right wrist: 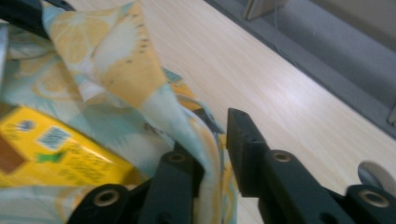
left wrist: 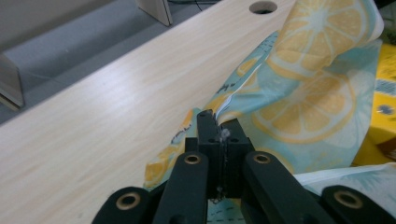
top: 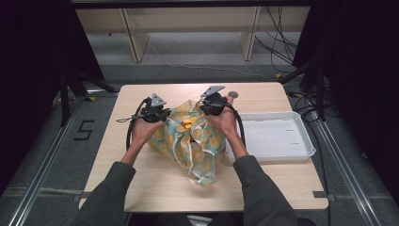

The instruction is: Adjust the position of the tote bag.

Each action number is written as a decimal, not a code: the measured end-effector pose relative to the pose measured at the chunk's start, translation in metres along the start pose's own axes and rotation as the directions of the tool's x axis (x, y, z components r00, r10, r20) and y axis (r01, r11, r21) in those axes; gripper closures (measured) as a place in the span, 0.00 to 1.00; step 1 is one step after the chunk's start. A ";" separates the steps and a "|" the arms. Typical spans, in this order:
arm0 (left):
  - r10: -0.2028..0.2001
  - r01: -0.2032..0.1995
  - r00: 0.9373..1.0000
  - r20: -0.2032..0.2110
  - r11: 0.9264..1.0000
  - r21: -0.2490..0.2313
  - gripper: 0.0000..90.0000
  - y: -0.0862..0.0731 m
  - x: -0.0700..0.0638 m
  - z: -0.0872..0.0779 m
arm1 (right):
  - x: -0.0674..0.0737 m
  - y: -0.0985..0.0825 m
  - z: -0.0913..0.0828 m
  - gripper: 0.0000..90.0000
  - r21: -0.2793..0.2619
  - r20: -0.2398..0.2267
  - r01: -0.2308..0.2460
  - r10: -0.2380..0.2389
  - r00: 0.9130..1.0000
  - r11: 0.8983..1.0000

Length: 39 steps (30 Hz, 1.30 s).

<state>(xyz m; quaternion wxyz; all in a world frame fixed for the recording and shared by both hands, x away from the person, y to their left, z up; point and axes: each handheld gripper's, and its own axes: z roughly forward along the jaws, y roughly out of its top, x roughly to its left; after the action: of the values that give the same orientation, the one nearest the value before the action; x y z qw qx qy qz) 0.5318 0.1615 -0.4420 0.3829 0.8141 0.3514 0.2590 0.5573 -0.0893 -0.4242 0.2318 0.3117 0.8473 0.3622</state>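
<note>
A cloth bag [top: 200, 146] printed with lemon slices lies on the wooden table [top: 155, 179], its mouth turned to the far side. A yellow box [top: 188, 123] shows inside it. My left gripper [top: 153, 110] is at the bag's left rim. In the left gripper view that gripper [left wrist: 218, 125] is shut on the edge of the bag [left wrist: 303, 93], with the yellow box [left wrist: 385, 93] at the right. My right gripper [top: 211, 103] is at the right rim. In the right gripper view it [right wrist: 219, 126] stands open; the bag's fabric [right wrist: 116, 70] hangs between the jaws against the left one, and the yellow box [right wrist: 56, 149] lies below.
A white tray [top: 282, 153] sits on the table's right side, close to my right forearm. A round cable hole [top: 233, 94] is at the far edge behind the right gripper. Shelving legs and cables stand on the floor beyond the table.
</note>
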 end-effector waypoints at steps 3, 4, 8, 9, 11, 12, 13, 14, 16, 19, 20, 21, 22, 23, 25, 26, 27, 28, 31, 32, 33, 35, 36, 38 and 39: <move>0.004 -0.005 1.000 0.011 0.999 0.049 0.99 -0.007 -0.003 0.014 | -0.004 -0.006 0.008 0.79 0.032 0.017 -0.029 0.028 0.999 0.999; 0.000 0.000 1.000 0.008 0.999 0.052 0.99 -0.008 -0.005 0.017 | -0.005 -0.009 0.010 0.75 0.049 0.020 -0.040 0.039 0.999 0.998; -0.010 0.005 0.999 0.052 0.996 0.094 0.99 -0.018 -0.008 0.027 | -0.009 -0.018 0.011 0.61 0.107 0.007 -0.073 0.073 0.997 0.992; -0.012 0.006 0.998 0.054 0.994 0.105 0.99 -0.020 -0.010 0.029 | -0.011 -0.020 0.008 0.57 0.121 -0.013 -0.096 0.098 0.995 0.988; -0.002 -0.005 0.998 0.064 0.993 0.122 0.99 -0.024 -0.013 0.034 | -0.013 -0.024 0.005 0.50 0.153 -0.037 -0.122 0.129 0.991 0.981; -0.014 0.006 0.998 0.061 0.992 0.125 0.99 -0.025 -0.014 0.035 | -0.013 -0.025 0.001 0.47 0.161 -0.047 -0.142 0.152 0.987 0.977; -0.008 0.000 0.998 0.061 0.992 0.129 0.99 -0.025 -0.015 0.036 | -0.013 -0.027 0.001 0.45 0.141 -0.049 -0.142 0.150 0.988 0.980; -0.016 0.006 0.998 0.068 0.991 0.134 0.99 -0.026 -0.015 0.037 | -0.014 -0.027 -0.004 0.42 0.158 -0.059 -0.146 0.157 0.986 0.977; -0.042 0.032 0.996 0.074 0.990 0.139 0.98 -0.028 -0.015 0.037 | -0.016 -0.030 -0.012 0.41 0.125 -0.084 -0.169 0.180 0.980 0.978; -0.047 0.037 0.996 0.076 0.991 0.127 0.98 -0.027 -0.013 0.037 | -0.015 -0.031 -0.030 0.39 0.089 -0.094 -0.160 0.169 0.981 0.983; -0.053 0.044 0.996 0.073 0.992 0.119 0.98 -0.028 -0.014 0.038 | -0.012 -0.030 -0.037 0.39 0.079 -0.101 -0.154 0.162 0.982 0.985; -0.059 0.049 0.995 0.076 0.991 0.127 0.98 -0.028 -0.014 0.037 | -0.008 -0.030 -0.042 0.40 0.059 -0.105 -0.153 0.158 0.982 0.986; -0.051 0.041 0.996 0.077 0.991 0.124 0.98 -0.028 -0.013 0.037 | -0.005 -0.029 -0.049 0.45 0.072 -0.113 -0.146 0.154 0.982 0.987; -0.057 0.047 0.995 0.079 0.991 0.127 0.97 -0.028 -0.014 0.037 | 0.000 -0.029 -0.054 0.52 0.064 -0.106 -0.135 0.141 0.984 0.989; -0.055 0.044 0.995 0.087 0.991 0.129 0.96 -0.027 -0.013 0.036 | 0.005 -0.029 -0.056 0.63 0.058 -0.099 -0.115 0.120 0.988 0.992; -0.056 0.046 0.995 0.085 0.992 0.122 0.96 -0.027 -0.014 0.035 | 0.007 -0.029 -0.054 0.70 0.054 -0.102 -0.106 0.111 0.989 0.993; -0.058 0.047 0.994 0.089 0.991 0.123 0.95 -0.026 -0.014 0.034 | 0.007 -0.029 -0.050 0.74 0.060 -0.097 -0.094 0.099 0.990 0.994; -0.053 0.041 0.993 0.101 0.992 0.117 0.94 -0.026 -0.013 0.033 | 0.007 -0.030 -0.046 0.80 0.075 -0.106 -0.080 0.087 0.991 0.994; -0.047 0.036 0.994 0.096 0.994 0.106 0.88 -0.024 -0.012 0.028 | 0.004 -0.034 -0.031 0.93 0.107 -0.066 -0.091 0.098 0.993 0.990; -0.050 0.041 0.994 0.094 0.994 0.099 0.79 -0.024 -0.011 0.026 | 0.000 -0.036 -0.026 0.95 0.141 -0.045 -0.082 0.089 0.995 0.987; -0.050 0.041 0.995 0.092 0.994 0.098 0.74 -0.024 -0.010 0.022 | -0.002 -0.038 -0.023 0.96 0.149 -0.018 -0.075 0.078 0.997 0.986; -0.088 0.079 0.990 0.111 0.993 0.083 0.66 -0.024 -0.012 0.014 | -0.007 -0.043 -0.015 0.97 0.178 0.016 -0.069 0.067 0.998 0.982; -0.087 0.077 0.990 0.112 0.993 0.090 0.61 -0.023 -0.013 0.008 | -0.008 -0.045 -0.012 0.97 0.167 0.017 -0.075 0.073 0.997 0.983; -0.068 0.062 0.993 0.100 0.996 0.067 0.56 -0.021 -0.016 -0.010 | -0.008 -0.049 -0.009 0.97 0.200 0.015 -0.055 0.053 0.998 0.978; -0.053 0.048 0.993 0.104 0.997 0.055 0.56 -0.019 -0.016 -0.018 | -0.007 -0.050 -0.007 0.98 0.205 0.019 -0.068 0.066 0.998 0.976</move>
<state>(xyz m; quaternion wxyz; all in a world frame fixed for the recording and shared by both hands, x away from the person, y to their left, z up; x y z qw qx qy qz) 0.5019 0.1663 -0.4495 0.3862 0.8272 0.3578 0.1965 0.5394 -0.1244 -0.4561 0.1914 0.3646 0.8677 0.2785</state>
